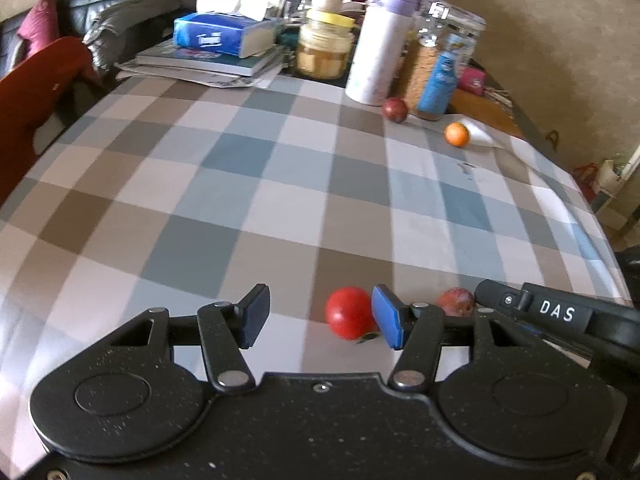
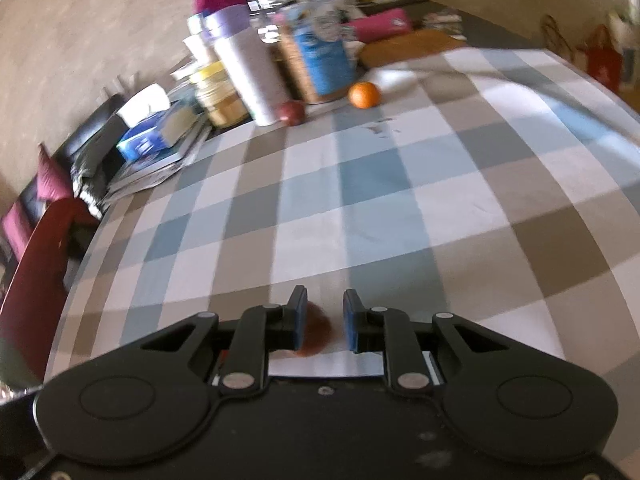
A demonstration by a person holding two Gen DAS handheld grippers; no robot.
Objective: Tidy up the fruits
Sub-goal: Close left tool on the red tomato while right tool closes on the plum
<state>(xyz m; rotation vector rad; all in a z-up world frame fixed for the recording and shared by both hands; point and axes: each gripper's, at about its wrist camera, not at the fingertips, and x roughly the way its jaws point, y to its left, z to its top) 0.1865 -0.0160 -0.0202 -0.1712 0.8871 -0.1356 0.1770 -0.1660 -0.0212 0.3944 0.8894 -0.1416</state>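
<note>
In the left wrist view my left gripper (image 1: 320, 318) is open low over the checked tablecloth (image 1: 248, 184). A bright red fruit (image 1: 348, 313) lies between its fingers, against the right pad. A dark red plum (image 1: 456, 302) lies just right of it, beside my right gripper's black body (image 1: 560, 312). Another plum (image 1: 395, 109) and an orange (image 1: 456, 134) lie far back. In the right wrist view my right gripper (image 2: 324, 320) is open, with a blurred dark red plum (image 2: 316, 330) between its pads, nearer the left one. The far plum (image 2: 292, 112) and orange (image 2: 363, 95) show there too.
At the table's far edge stand a white and purple bottle (image 1: 380, 52), a yellow-lidded jar (image 1: 326, 48), a blue-labelled container (image 1: 436, 76), a tissue box (image 1: 224, 34) on stacked books, and a red chair (image 1: 36, 92) at the left side.
</note>
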